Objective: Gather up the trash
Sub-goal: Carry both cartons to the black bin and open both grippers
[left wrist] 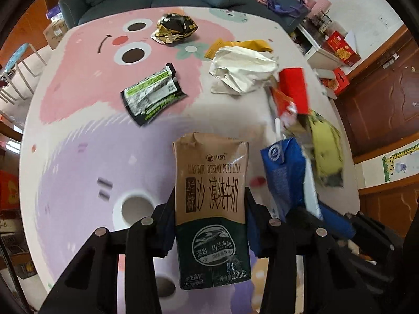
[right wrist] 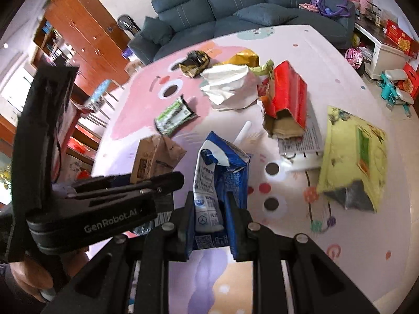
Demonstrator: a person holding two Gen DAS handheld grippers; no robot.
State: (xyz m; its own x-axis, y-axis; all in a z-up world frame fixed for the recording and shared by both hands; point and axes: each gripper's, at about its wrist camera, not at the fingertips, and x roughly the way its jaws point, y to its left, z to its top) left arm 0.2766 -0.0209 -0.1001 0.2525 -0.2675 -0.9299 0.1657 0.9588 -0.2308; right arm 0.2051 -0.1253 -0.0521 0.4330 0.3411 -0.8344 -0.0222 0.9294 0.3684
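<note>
My left gripper (left wrist: 210, 209) is shut on a brown and dark green milk carton (left wrist: 212, 204), held upright above the table; the carton also shows in the right wrist view (right wrist: 154, 157). My right gripper (right wrist: 209, 209) is shut on a crumpled blue and white milk carton (right wrist: 222, 172), seen blurred in the left wrist view (left wrist: 285, 175). On the table lie a green and black wrapper (left wrist: 152, 94), a black and gold wrapper (left wrist: 175, 28), crumpled white paper (left wrist: 243, 70), a red box (right wrist: 288, 96) and a yellow bag (right wrist: 353, 154).
The round table has a pink and purple cartoon cover (left wrist: 86, 157). A white booklet (right wrist: 301, 141) lies under the red box. A blue-grey sofa (right wrist: 248, 2) stands behind the table. Wooden cabinets (right wrist: 81, 28) and a stool (left wrist: 18, 60) are at the left.
</note>
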